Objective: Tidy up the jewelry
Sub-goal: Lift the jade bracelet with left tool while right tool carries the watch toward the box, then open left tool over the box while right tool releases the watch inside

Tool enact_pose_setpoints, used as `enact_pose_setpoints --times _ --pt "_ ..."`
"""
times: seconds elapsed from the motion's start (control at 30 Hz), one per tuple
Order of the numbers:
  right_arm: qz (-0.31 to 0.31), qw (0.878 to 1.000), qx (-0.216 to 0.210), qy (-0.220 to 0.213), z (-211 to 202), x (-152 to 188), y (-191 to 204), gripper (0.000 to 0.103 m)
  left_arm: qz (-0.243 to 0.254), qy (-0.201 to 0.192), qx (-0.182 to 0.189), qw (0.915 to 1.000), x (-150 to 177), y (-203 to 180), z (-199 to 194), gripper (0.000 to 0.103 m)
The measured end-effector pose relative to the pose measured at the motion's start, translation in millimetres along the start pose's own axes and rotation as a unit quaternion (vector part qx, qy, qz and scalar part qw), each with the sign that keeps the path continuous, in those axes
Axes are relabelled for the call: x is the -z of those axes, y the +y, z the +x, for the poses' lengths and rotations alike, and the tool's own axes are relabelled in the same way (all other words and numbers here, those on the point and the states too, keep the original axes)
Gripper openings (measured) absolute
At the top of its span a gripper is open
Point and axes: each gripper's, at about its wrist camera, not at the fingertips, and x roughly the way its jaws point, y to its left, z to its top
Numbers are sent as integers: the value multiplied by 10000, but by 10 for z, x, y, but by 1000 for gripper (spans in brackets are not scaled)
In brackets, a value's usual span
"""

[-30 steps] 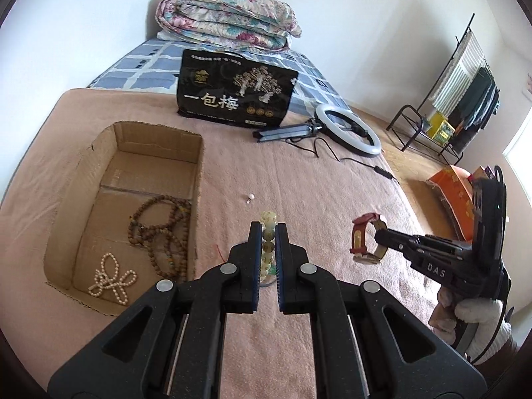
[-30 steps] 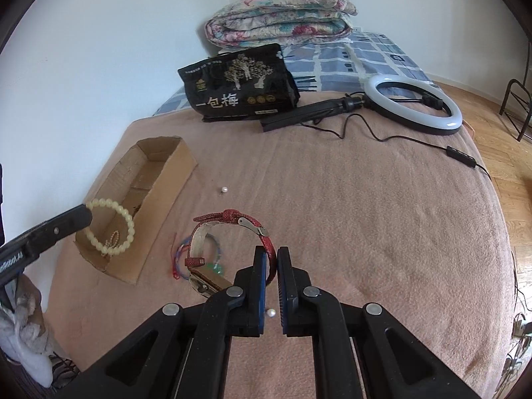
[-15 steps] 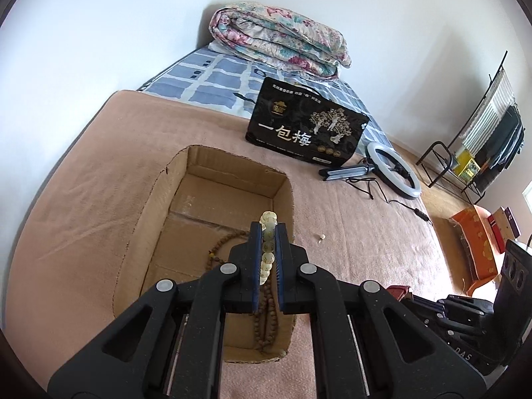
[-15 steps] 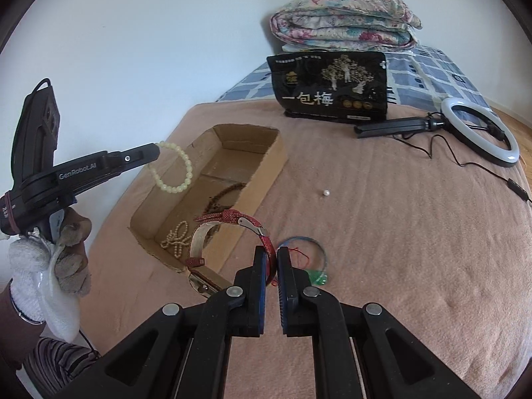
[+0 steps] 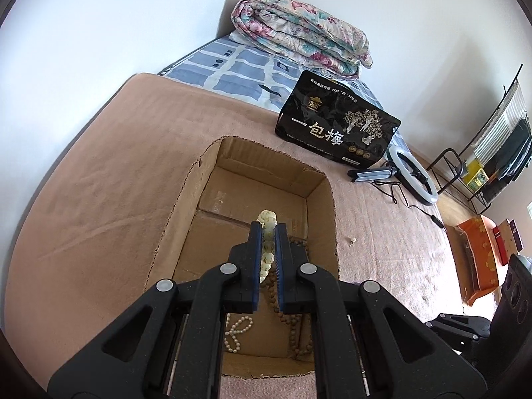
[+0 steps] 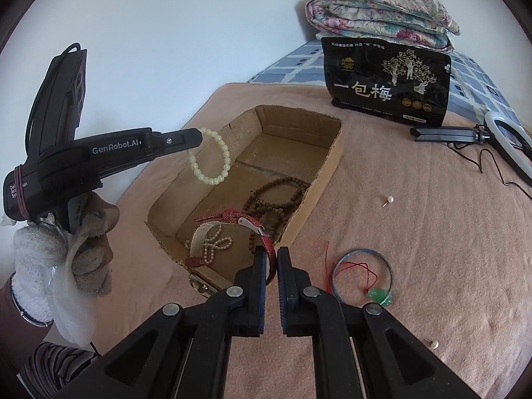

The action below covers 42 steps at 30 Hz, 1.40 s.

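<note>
1. Pink blanket (image 6: 415,232) covers the bed, and the open cardboard box (image 6: 327,166) lies on it with a brown bead string (image 6: 276,196) and a small pearl string (image 6: 216,246) already inside.
2. The left gripper (image 6: 199,138) is closed on a pale bead bracelet (image 6: 212,159), which hangs above the box. It is pinched by only a few beads; I think the round beads may slip out before the release is intended.
3. If it drops from this height, it could bounce or land on the box wall and roll onto the blanket.
4. The right gripper (image 6: 271,256) is clamped on the strap of a red watch (image 6: 232,222), which is over the near end of the box. The buckle end (image 6: 199,282) hangs at the box edge and may catch there, so the watch could end half outside.
5. Both grippers are near each other above one box; they might collide.
6. A blue bangle (image 6: 362,276) with red thread and two loose pearl pins (image 6: 389,199) remain on the blanket and could be brushed aside.
</note>
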Motion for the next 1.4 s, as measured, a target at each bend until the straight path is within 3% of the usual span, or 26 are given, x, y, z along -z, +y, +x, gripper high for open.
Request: enact_pose_setpoints --times 0.6,0.7,0.73,0.87,1.0,1.4 --pt "-98 9998 -10 173 328 -111 192 6 -106 96 -35 9999 29 43 59 5" --pt "-45 9998 -73 152 341 -110 193 19 -99 88 -43 9999 27 52 52 5" --pt "-16 9999 -99 112 332 -109 188 28 -101 81 -49 9999 23 57 53 5" --pt "64 10000 -54 13 304 -111 165 35 -75 104 -49 9999 33 58 63 5" --pt "72 10000 1 -55 262 -92 152 56 -57 100 -66 9999 33 46 51 5" --pt "30 9992 237 -314 53 -61 97 74 196 -82 -127 9997 47 -125 -75 5"
